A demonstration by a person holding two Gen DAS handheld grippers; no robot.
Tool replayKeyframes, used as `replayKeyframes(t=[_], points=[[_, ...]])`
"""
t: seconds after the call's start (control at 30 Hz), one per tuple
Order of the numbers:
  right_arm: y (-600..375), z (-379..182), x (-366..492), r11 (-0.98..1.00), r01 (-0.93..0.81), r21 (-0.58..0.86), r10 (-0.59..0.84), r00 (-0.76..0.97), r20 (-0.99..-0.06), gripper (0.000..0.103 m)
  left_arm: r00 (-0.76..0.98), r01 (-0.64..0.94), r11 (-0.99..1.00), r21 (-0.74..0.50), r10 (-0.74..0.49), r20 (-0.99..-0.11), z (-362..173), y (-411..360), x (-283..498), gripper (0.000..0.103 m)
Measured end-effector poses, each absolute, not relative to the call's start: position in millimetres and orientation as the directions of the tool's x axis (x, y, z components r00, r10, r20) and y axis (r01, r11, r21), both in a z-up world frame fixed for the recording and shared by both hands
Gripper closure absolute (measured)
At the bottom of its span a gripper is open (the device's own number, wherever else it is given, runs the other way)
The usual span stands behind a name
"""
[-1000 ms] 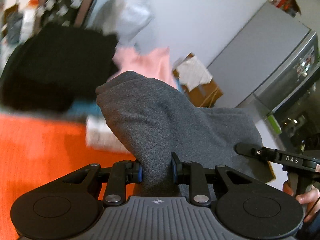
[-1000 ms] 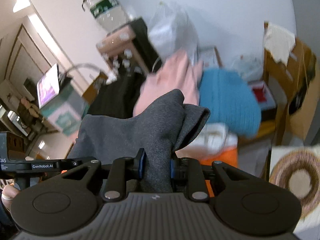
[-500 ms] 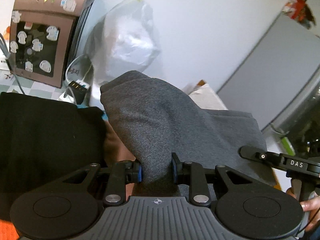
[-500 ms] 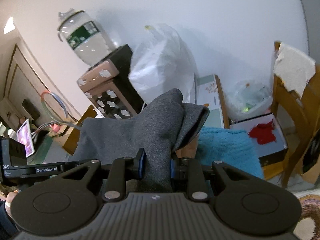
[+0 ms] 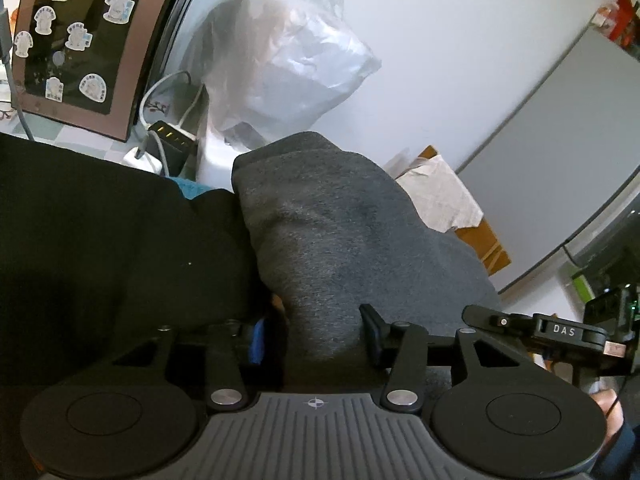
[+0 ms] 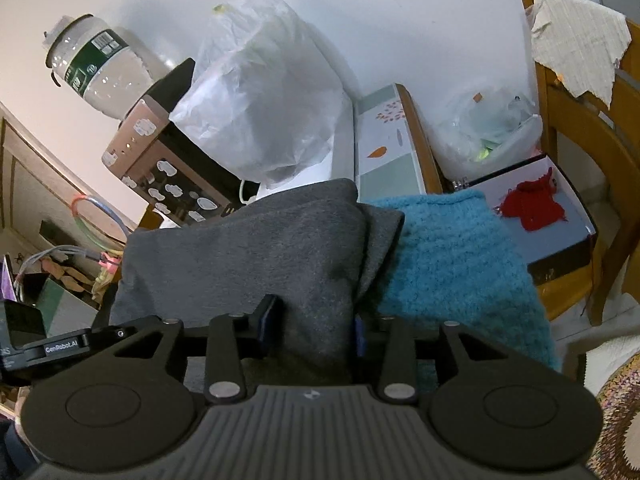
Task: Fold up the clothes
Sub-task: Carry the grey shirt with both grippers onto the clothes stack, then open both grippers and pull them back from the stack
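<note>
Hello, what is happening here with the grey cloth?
A person holds a gripper in each hand and is folding clothes. Both the left gripper and the right gripper are opening around a folded grey garment, which is between the fingers of each. It lies beside a black garment and a teal knitted one. It looks as if the grey piece is being released onto the pile.

Black garment (left edge) cut off

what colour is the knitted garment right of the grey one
Teal blue, a fuzzy knit, clearest in the right wrist view beside the grey garment.
</note>
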State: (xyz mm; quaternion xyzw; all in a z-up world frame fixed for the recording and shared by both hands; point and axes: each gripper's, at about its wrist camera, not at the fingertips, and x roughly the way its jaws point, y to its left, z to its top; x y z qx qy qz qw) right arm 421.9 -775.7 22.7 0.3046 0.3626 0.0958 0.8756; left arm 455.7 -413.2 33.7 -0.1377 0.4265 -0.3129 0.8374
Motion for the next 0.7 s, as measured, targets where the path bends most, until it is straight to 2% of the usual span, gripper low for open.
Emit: replayKeyframes(t=[0.13,0.23,0.3,0.43,0.53,0.7], points=[[-768,49,409,0.843,0.041,0.537,0.343,0.727,-0.594,0.055,0.456,0.41,0.777,-0.477,-0.628,-0.631,52,-410,446,0.047],[-763,71,393,0.864,0.046,0.501,0.307,0.741,-0.598,0.049,0.474,0.406,0.791,-0.458,-0.611,-0.635,69,-405,434,0.036],[-761,86,379,0.864,0.05,0.501,0.299,0.75,-0.59,0.04,0.479,0.411,0.798,-0.44,-0.6,-0.641,81,-401,422,0.029],[-751,114,344,0.874,0.038,0.484,0.287,0.765,-0.577,0.04,0.507,0.413,0.812,-0.412,-0.581,-0.637,104,-390,390,0.017],[-737,136,312,0.886,0.004,0.463,0.291,0.774,-0.563,0.024,0.526,0.424,0.816,-0.394,-0.575,-0.626,120,-380,357,0.009],[-707,167,258,0.905,-0.038,0.424,0.292,0.78,-0.553,0.017,0.545,0.442,0.824,-0.353,-0.56,-0.624,140,-370,301,0.0]])
